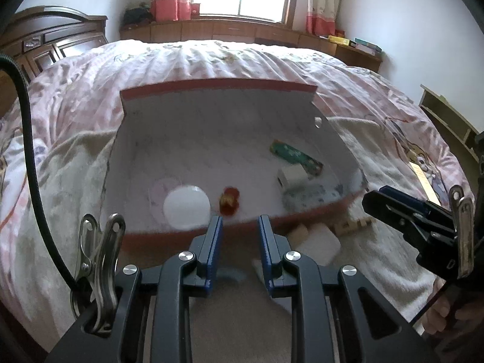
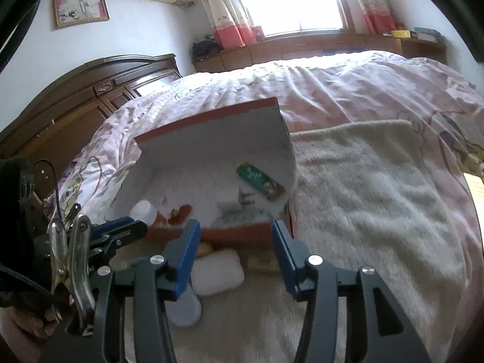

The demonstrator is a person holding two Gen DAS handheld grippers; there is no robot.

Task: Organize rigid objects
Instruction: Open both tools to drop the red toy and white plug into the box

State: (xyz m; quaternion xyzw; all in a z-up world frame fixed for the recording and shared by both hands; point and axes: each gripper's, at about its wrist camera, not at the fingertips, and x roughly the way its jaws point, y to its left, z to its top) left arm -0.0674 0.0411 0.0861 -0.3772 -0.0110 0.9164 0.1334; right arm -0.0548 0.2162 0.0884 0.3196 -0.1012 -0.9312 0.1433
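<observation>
- Ahead of both claws sits the open red cardboard box with a white inside (image 1: 302, 208), where the round white lid (image 1: 186, 210), small red toy (image 1: 230, 202), green patterned packet (image 1: 295, 157) and white cube (image 1: 292, 177) already lie.
- Just below my right claw (image 2: 236, 239), open and empty, the white rectangular block (image 2: 219, 267) waits on the cream fleece blanket (image 2: 378, 211); I judge a slanted close could skid it.
- My left claw (image 1: 239, 227) is nearly closed on nothing; crowding the right claw risks a knock.

- Box (image 1: 302, 89): red outside, white inside.
- Packet (image 1: 295, 157) at the far right within: green, patterned.
- Small toy (image 1: 229, 201) near the front: red and yellow.
- Bedcover (image 1: 211, 57): pink, cartoon-printed.
- Towel (image 2: 363, 181): cream.
- Gripper pads (image 2: 187, 260): blue.
</observation>
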